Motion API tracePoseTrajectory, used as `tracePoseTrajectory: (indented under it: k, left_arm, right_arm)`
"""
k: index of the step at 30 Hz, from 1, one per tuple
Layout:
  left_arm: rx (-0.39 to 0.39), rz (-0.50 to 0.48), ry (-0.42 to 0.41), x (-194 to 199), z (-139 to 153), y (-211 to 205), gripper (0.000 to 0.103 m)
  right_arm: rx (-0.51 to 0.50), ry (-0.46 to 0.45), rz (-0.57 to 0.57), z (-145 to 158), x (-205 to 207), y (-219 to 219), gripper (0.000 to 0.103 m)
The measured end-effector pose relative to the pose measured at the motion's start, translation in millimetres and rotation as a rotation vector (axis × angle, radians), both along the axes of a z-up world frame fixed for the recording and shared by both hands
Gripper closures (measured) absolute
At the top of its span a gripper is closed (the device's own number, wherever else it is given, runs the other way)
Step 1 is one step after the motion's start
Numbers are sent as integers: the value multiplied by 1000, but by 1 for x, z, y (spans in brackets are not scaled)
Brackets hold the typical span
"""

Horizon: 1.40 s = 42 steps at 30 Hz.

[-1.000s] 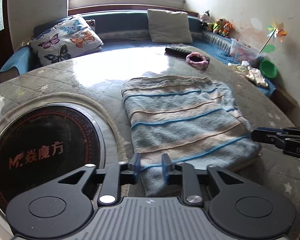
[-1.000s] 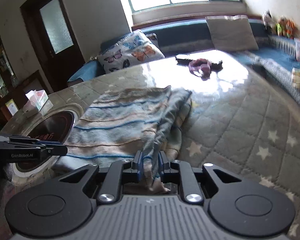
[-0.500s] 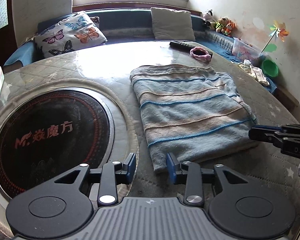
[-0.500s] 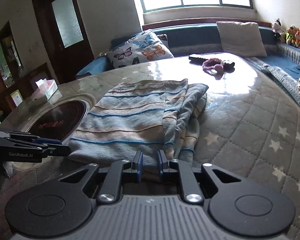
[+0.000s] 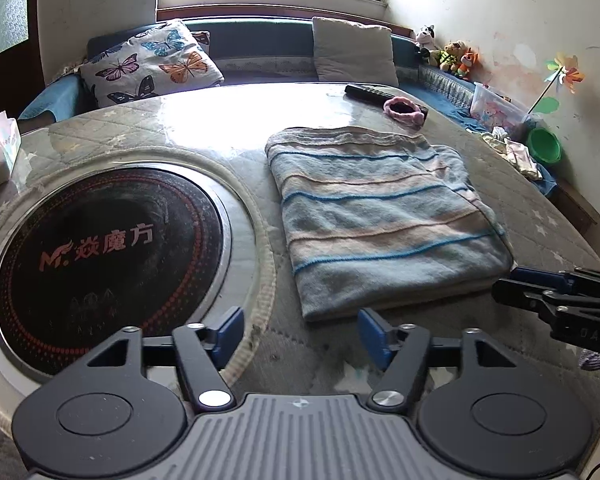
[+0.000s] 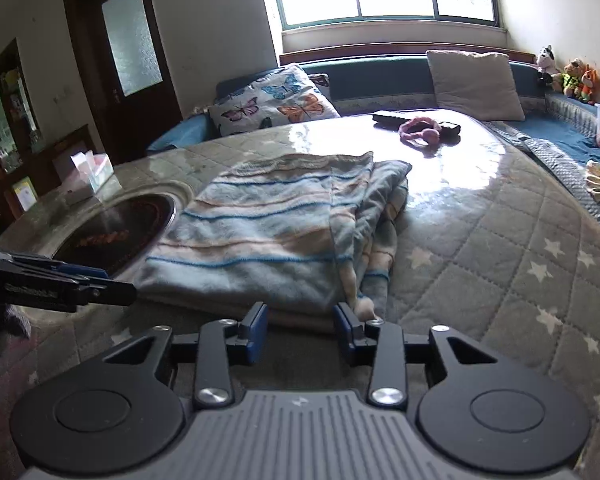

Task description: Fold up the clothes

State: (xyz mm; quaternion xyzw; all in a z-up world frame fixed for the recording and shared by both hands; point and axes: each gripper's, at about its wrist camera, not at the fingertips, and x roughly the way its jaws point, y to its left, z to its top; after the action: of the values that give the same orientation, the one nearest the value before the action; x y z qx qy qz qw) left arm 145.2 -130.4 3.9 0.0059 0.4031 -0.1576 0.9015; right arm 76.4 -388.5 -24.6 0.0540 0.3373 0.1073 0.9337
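Fingers [image 5: 228, 330] opening, nothing between – cooktop [image 5: 104, 252] reads "M.焱魔方".

Round black cooktop [image 5: 100, 248], left half of left wrist view: red "M." logo w/ Chinese chars "焱魔方" across its middle. In right wrist view the same red print sits mid-left but is blurred, can't read. Right gripper [image 5: 556, 300], lower right of left wrist view: white letters "DAS", cut off by the frame edge. Left gripper [image 6: 60, 284], far left of right wrist view: pale brand line, approx "GenRobot.AI", blurred.
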Motion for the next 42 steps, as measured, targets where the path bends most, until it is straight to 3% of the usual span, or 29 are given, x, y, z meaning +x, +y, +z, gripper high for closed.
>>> tracePoseTrajectory:
  k: [1, 3, 6, 8, 18, 21, 28, 42]
  left_arm:
    - [1, -2, -2, -3, 0, -1, 32]
    - [3, -6, -5, -8, 1, -1, 28]
    - [5, -8, -10, -15, 0, -2, 24]
    - [5, -11, -12, -20, 0, -3, 22]
    - [-1, -37, -58, -47, 5, -4, 0]
    - [-3, -43, -62, -53, 7, -5, 0]
    - [11, -37, -57, -65, 5, -3, 0]
    - [30, -30, -61, -93, 0, 1, 0]
  right_arm:
    - [-1, 2, -7, 0, -2, 0, 64]
    - [0, 6, -22, -1, -5, -2, 48]
    - [-14, 7, -39, -1, -11, -2, 46]
    - [-21, 8, -46, -1, -15, -2, 35]
    - [-67, -10, -80, 3, -33, 9, 11]
    - [-88, -13, -88, 3, -38, 14, 5]
    - [-115, -20, -108, 4, -51, 21, 0]
    - [-152, -21, -135, 0, -78, 35, 0]
